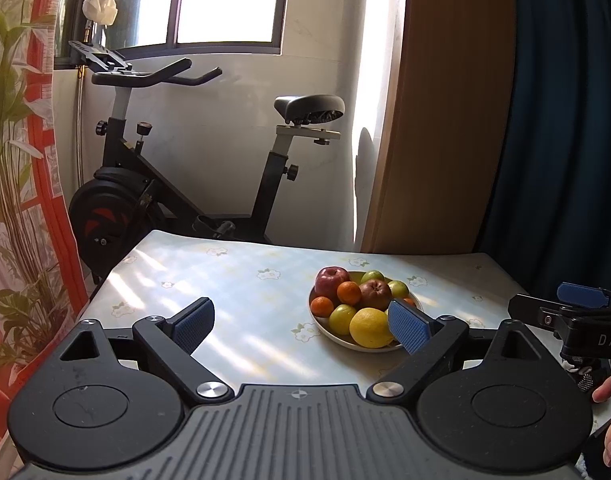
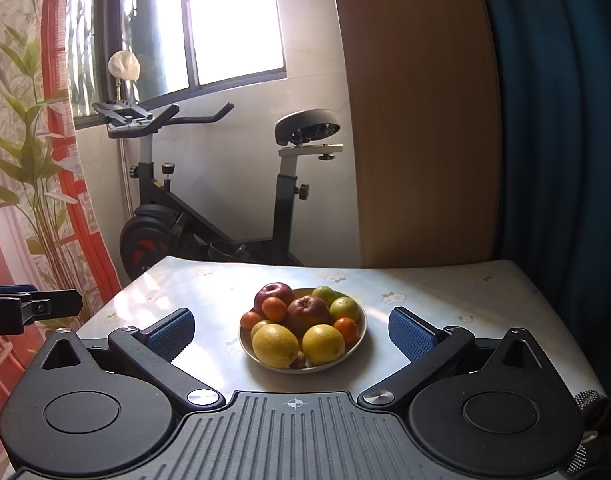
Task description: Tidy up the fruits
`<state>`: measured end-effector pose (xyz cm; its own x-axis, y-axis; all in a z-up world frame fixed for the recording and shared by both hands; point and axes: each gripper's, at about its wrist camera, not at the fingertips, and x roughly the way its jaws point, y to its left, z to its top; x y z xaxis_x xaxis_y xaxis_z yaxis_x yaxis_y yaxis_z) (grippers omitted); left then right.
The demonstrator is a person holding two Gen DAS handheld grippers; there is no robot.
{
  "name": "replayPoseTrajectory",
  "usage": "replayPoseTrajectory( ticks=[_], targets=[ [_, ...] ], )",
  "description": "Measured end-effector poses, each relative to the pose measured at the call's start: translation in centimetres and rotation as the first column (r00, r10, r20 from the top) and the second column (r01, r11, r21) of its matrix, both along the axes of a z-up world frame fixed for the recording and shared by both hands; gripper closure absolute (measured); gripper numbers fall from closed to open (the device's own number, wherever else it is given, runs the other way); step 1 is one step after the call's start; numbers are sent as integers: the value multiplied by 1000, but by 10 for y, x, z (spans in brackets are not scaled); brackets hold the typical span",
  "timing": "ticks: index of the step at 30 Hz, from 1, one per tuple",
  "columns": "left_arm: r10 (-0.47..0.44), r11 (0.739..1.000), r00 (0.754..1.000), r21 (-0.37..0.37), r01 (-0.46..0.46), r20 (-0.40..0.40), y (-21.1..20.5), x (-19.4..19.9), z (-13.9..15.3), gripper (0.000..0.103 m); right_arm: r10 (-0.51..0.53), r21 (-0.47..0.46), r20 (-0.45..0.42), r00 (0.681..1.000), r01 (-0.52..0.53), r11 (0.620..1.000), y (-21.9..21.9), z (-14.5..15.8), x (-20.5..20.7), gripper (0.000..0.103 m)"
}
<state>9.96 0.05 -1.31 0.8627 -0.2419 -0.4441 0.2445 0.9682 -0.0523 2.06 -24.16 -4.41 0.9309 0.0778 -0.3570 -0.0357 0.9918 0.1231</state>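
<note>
A shallow plate (image 2: 355, 343) on the flowered table (image 2: 445, 300) holds a pile of fruit: two red apples (image 2: 308, 312), green apples (image 2: 344, 308), small oranges (image 2: 274, 309) and two yellow lemons (image 2: 275, 345). My right gripper (image 2: 291, 330) stands open just short of the plate, the fruit between its blue pads and beyond them. In the left wrist view the same plate (image 1: 319, 330) sits right of centre, a lemon (image 1: 370, 328) at its front. My left gripper (image 1: 301, 326) is open and empty, its right pad (image 1: 409, 326) overlapping the plate's near edge. The right gripper (image 1: 565, 308) shows at the far right, and there its jaw state is unclear.
An exercise bike (image 1: 165, 184) stands behind the table's far edge under a window. A patterned red curtain (image 1: 17, 200) hangs at the left, a wooden panel (image 2: 417, 120) and dark blue curtain (image 2: 561, 120) at the right. A hand (image 1: 609, 412) holds the right gripper.
</note>
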Motion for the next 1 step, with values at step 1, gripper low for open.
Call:
replayPoseTrajectory(
  ticks=[1],
  targets=[
    [-1,1000,1000,-2,1,-2,0,1,0,8,-2,-1,-1,1000,2,1000,0,0,1,0]
  ],
)
